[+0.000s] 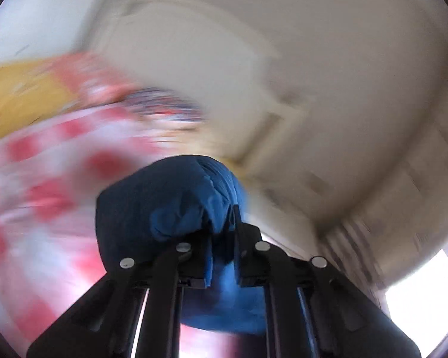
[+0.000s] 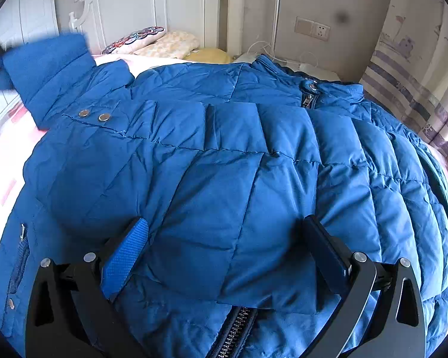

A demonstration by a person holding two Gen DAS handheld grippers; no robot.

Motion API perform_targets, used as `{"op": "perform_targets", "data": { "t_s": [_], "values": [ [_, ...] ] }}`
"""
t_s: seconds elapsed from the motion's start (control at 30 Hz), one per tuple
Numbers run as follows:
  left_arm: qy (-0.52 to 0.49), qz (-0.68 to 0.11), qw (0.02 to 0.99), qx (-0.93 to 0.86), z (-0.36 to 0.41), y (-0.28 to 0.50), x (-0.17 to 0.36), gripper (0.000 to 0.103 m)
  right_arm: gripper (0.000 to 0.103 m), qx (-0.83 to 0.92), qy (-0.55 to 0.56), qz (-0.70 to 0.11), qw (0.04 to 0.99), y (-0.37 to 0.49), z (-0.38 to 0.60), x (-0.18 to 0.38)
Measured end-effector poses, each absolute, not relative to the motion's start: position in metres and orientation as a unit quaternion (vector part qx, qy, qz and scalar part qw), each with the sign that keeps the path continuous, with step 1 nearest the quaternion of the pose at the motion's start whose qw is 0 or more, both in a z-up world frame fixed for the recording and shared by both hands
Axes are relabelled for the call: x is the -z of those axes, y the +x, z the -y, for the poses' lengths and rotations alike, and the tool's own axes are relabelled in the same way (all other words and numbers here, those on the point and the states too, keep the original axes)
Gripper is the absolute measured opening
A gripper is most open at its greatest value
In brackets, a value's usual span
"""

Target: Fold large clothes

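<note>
Black fingers of the right gripper (image 2: 224,256) are standing wide apart just over the jacket (image 2: 224,155), one blue pad (image 2: 125,256) showing on its left finger, nothing between them. Blue and quilted, the jacket is lying spread across the bed (image 2: 3,149), covering most of the right wrist view, with its zipper (image 2: 234,332) running down between the fingers and two snaps (image 2: 94,115) showing on the folded part near the upper left. One sleeve (image 2: 53,71) is sticking up at the far left, lifted off the pink sheet. Pillows (image 2: 161,43) are lying beyond it against the white headboard (image 2: 140,3), and a wall socket (image 2: 312,28) is sitting to the right. In the left wrist view, badly blurred, the left gripper (image 1: 222,235) is clamping a bunch of blue cloth (image 1: 176,200) between its near-closed fingers, holding it up above red-and-white bedding (image 1: 44,164), with pale wall or ceiling (image 1: 313,59) behind.
</note>
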State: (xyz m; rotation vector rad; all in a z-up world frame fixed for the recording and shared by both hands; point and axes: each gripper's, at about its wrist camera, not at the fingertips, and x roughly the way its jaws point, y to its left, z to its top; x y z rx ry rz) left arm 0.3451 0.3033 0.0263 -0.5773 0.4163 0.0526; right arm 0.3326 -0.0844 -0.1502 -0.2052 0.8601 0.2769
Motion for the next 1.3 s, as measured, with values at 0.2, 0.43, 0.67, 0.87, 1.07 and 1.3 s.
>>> {"op": "perform_targets", "data": {
  "t_s": [0.2, 0.43, 0.67, 0.87, 1.07, 1.3],
  "values": [
    [-0.052, -0.238, 0.966, 0.088, -0.097, 0.345, -0.034, 0.01, 0.098, -0.113, 0.004, -0.367, 0.923, 0.316, 0.132, 0.111],
    [0.099, -0.354, 0.922, 0.12, 0.03, 0.364, 0.07, 0.019, 0.098, 0.034, 0.014, -0.404, 0.914, 0.302, 0.217, 0.115],
    [0.218, -0.349, 0.906, 0.098, 0.065, 0.347, 0.103, 0.08, 0.099, 0.035, 0.042, -0.427, 0.903, 0.305, 0.235, 0.141],
    [0.218, -0.274, 0.934, 0.078, 0.043, 0.295, 0.066, 0.101, 0.099, 0.036, 0.04, -0.424, 0.904, 0.302, 0.236, 0.141],
    [0.175, -0.29, 0.939, -0.058, -0.008, 0.286, 0.071, 0.101, 0.099, 0.038, 0.037, -0.422, 0.905, 0.301, 0.239, 0.142],
    [0.039, -0.388, 0.919, -0.06, -0.077, 0.308, 0.098, 0.091, 0.099, 0.037, 0.037, -0.423, 0.905, 0.302, 0.239, 0.142]
  ]
}}
